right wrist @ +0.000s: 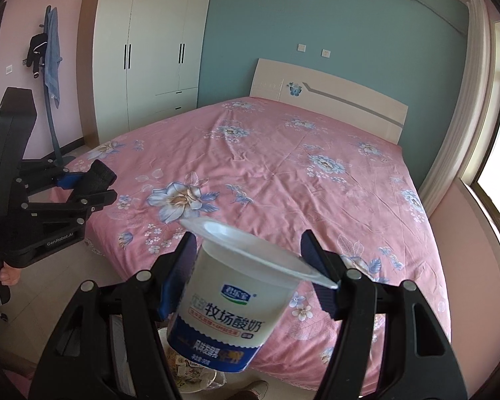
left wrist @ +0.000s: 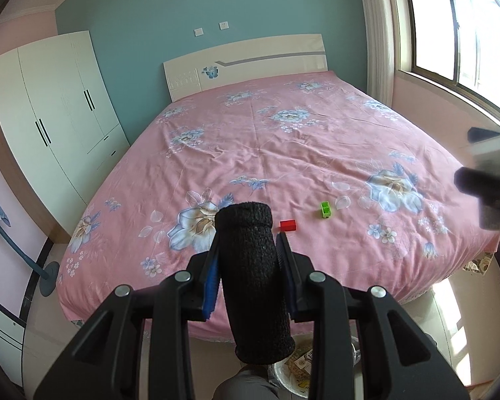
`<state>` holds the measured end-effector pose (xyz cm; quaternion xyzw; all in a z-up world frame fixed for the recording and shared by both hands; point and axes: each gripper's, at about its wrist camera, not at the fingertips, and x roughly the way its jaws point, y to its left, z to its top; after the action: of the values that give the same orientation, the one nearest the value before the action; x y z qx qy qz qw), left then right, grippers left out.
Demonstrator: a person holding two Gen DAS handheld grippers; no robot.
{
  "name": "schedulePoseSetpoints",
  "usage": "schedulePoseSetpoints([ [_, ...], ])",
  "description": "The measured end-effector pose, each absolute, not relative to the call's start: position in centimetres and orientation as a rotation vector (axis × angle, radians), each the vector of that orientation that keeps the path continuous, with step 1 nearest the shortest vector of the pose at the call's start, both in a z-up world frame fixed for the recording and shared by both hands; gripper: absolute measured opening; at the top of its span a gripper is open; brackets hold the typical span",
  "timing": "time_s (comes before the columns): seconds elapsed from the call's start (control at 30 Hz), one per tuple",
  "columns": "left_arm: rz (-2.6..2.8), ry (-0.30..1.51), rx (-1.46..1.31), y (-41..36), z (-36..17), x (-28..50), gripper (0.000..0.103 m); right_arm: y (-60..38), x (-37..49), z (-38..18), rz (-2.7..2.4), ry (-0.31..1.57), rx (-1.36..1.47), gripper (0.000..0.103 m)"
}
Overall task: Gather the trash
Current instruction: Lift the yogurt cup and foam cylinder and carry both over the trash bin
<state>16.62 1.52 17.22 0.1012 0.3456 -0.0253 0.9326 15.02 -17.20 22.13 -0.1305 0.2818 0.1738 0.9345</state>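
Observation:
My left gripper (left wrist: 248, 238) is shut on a black fabric sleeve (left wrist: 255, 280), held upright above the bed's near edge. It also shows in the right wrist view (right wrist: 95, 180). My right gripper (right wrist: 248, 245) holds a white and blue yogurt cup (right wrist: 231, 303) between its fingers, tilted, above the near edge of the bed. A red block (left wrist: 288, 225) and a green block (left wrist: 325, 209) lie on the pink floral bedspread (left wrist: 283, 153) just beyond the left gripper. A bin with wrappers (left wrist: 298, 371) sits on the floor below both grippers.
A white wardrobe (left wrist: 56, 106) stands left of the bed. A headboard (left wrist: 246, 63) is at the far end. A window (left wrist: 463, 26) is on the right. A coat stand (right wrist: 51, 66) with clothes stands by the wardrobe.

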Motion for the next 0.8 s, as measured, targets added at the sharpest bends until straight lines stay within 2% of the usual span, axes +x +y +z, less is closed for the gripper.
schedulePoseSetpoints([
  [0.5, -0.149, 0.879, 0.264, 0.9, 7.6, 15.7, 0.034, -16.5, 15.3, 12.1, 0.43, 0.733, -0.235, 0.065],
  [0.8, -0.174, 1.025, 0.276, 0.7, -0.3, 16.4, 0.034, -15.5, 15.9, 3.4, 0.464, 0.884, -0.235, 0.065],
])
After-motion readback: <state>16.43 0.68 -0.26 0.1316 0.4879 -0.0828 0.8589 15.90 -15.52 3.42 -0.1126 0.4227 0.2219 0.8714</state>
